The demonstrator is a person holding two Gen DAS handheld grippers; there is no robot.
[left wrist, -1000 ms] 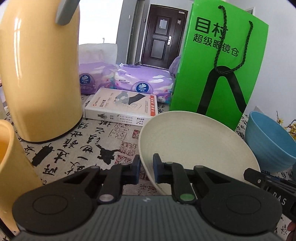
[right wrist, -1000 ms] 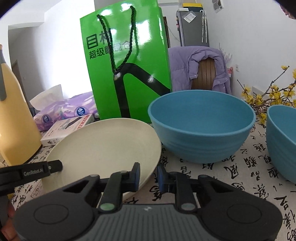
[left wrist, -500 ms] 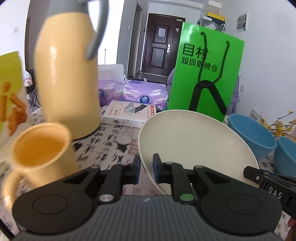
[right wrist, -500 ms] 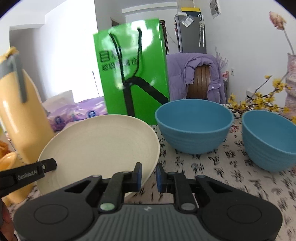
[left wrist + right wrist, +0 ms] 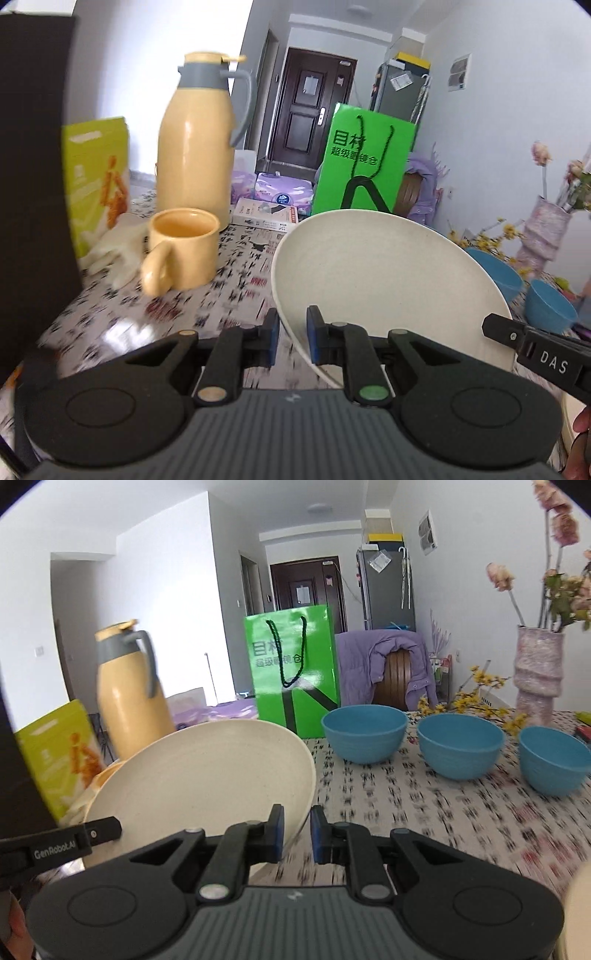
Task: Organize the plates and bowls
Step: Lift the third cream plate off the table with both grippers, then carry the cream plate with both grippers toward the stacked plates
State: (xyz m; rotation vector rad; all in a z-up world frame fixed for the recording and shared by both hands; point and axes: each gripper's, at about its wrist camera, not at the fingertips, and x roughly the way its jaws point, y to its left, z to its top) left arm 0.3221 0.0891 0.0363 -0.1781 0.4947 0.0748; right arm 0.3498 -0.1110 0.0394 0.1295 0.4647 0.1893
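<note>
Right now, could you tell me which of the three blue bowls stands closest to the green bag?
The leftmost blue bowl in the right wrist view: it sits just right of the green bag, while the other two bowls line up further right.

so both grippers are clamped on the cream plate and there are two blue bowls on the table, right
Not quite: there are three blue bowls, side by side on the table, as the right wrist view shows. The rest holds: the left gripper and right gripper are both clamped on the cream plate.

The cream plate [image 5: 388, 280] looks matt and finely speckled, the yellow flask [image 5: 195, 147] glossy plastic, the green bag [image 5: 295, 675] shiny coated paper.
</note>
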